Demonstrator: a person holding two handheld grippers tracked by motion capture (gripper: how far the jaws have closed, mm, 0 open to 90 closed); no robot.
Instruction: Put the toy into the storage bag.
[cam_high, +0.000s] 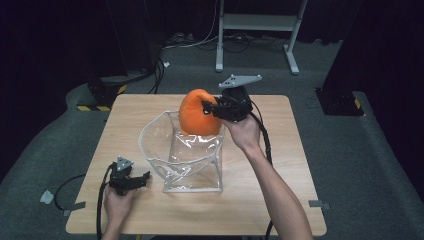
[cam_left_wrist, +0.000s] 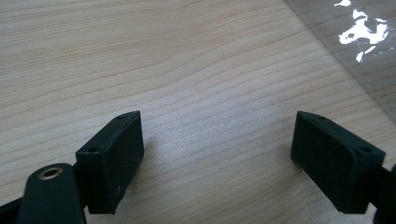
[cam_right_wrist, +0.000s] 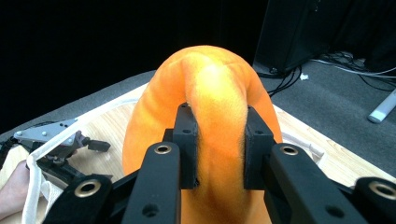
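The right hand-held gripper (cam_high: 207, 107) was closed tightly on a fold of the orange plush toy (cam_high: 199, 113) and held it above the far rim of the clear plastic bag (cam_high: 187, 157), which stood open in the middle of the worktop (cam_high: 280, 200). The left hand-held gripper (cam_high: 145, 178) rested at the near left of the worktop, just beside the bag, with its jaws wide apart and nothing between them.

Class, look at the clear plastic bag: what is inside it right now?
The orange plush toy, pinched by the right claw, sits in the clear plastic bag's open mouth. Its lower part is blurred behind glare.
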